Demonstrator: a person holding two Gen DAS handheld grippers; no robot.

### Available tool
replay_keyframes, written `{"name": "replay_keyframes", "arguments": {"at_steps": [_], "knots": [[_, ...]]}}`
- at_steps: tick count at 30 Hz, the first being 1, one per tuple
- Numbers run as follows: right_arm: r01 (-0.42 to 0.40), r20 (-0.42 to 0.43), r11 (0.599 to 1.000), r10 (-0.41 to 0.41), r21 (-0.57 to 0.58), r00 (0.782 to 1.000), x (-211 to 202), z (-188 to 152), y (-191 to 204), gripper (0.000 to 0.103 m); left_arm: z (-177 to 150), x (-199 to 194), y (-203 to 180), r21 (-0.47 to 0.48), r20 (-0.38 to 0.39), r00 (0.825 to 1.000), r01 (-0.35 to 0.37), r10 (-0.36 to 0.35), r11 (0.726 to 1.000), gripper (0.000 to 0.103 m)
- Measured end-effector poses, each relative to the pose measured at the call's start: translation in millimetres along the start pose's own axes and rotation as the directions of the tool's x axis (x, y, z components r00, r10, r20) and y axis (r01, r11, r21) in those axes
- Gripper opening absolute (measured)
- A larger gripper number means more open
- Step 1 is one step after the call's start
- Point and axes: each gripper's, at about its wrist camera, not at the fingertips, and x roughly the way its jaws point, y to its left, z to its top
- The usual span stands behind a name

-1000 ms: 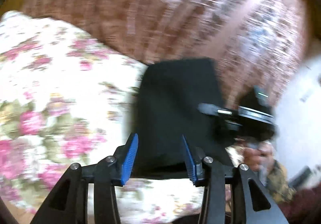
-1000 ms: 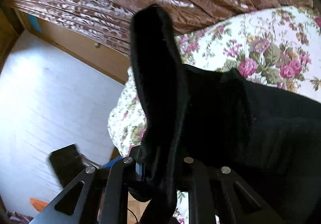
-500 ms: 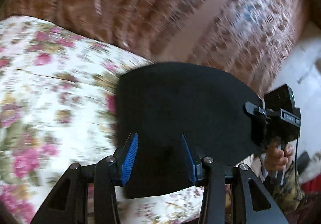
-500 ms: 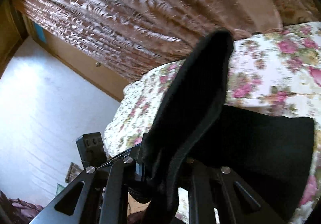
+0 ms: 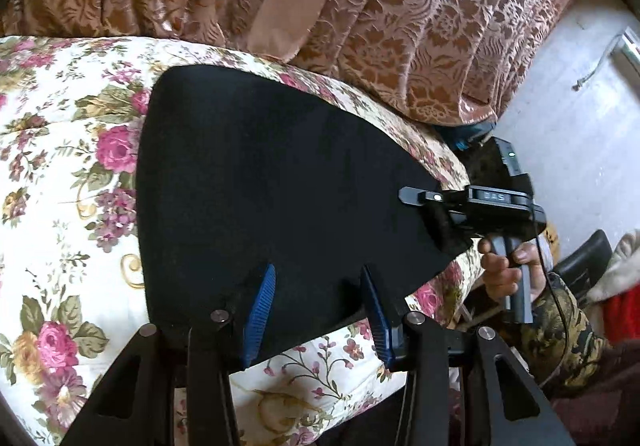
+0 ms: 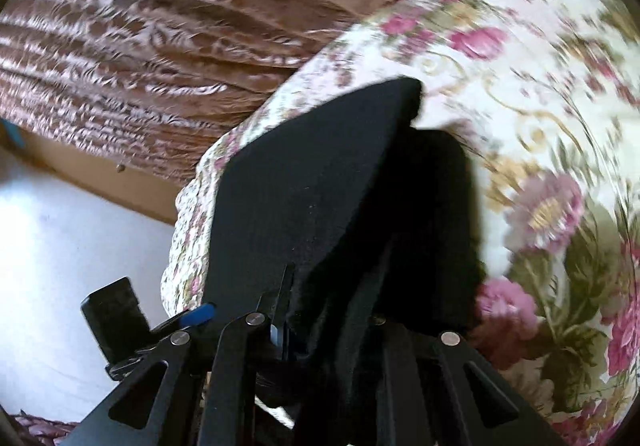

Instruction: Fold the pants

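The black pants (image 5: 260, 186) lie folded flat on the floral bedspread (image 5: 60, 166) near the bed's right edge. My left gripper (image 5: 316, 310) is open, its blue pads either side of the pants' near edge, with no cloth pinched between them. My right gripper shows in the left wrist view (image 5: 416, 198) at the pants' right corner, and a fold of black cloth hangs from it. In the right wrist view the pants (image 6: 320, 198) drape over my right gripper (image 6: 332, 310), which is shut on a thick fold; its fingertips are hidden by the cloth.
Brown patterned curtains (image 5: 400, 26) hang behind the bed. A white wall (image 5: 580, 106) stands to the right, with a chair and red and white cloth (image 5: 616, 294) low at the right. The bed edge (image 6: 188, 226) drops to a pale floor (image 6: 60, 246).
The pants have come down from hanging in the air to lying flat on the bedspread. Both grippers moved lower toward the bed; the right one still holds its fold.
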Motion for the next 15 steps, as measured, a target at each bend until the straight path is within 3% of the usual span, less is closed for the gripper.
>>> {"name": "replay_keyframes", "arguments": {"at_steps": [3,6,10,15], "knots": [[-0.027,0.02,0.999,0.027,0.038,0.999,-2,-2,-8,0.024,0,2,-4,0.013,0.001,1.0,-0.015,0.015,1.0,0.044],[0.004,0.069,0.999,-0.007,0.054,0.998,-23,-7,-11,0.032,2,4,-3,-0.007,0.005,1.0,-0.005,0.005,1.0,0.044],[0.02,0.138,0.998,-0.027,0.056,0.99,-57,-22,-3,0.032,0,1,0,-0.015,0.014,1.0,0.002,-0.002,1.0,0.044],[-0.039,0.154,0.999,0.034,0.027,0.988,-79,-57,22,0.032,-3,-1,1,-0.004,0.021,1.0,-0.004,0.004,1.0,0.044]]}}
